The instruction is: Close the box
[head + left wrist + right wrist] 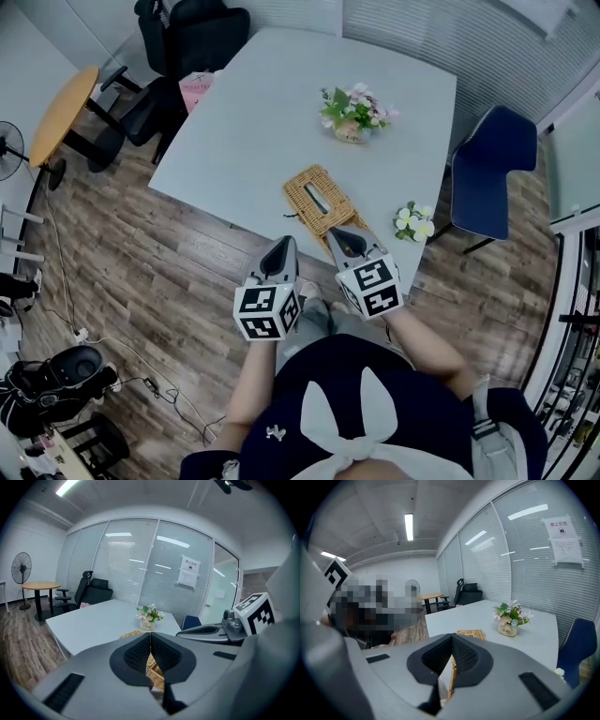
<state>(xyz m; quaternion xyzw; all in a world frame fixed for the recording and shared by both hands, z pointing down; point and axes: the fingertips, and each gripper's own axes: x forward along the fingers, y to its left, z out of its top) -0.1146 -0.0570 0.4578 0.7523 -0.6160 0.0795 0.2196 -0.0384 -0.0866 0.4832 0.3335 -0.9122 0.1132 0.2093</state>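
A woven wicker box [317, 197] with a slot in its top lies near the front edge of the pale table [253, 122]. My right gripper [348, 241] hovers over the box's near end, shut with nothing between its pads. Just off the table's edge, left of the box, my left gripper [280, 251] is shut and empty too. In the left gripper view the jaws [150, 637] meet, with the box [132, 633] just beyond. The right gripper view shows closed jaws [452, 639] and the box [471, 634] behind them.
A small pot of flowers [354, 114] stands farther back on the table, and a loose flower sprig [413, 221] lies at the right front corner. A blue chair [492, 173] is at the right, black office chairs [183, 42] and a round wooden table [62, 112] at the left.
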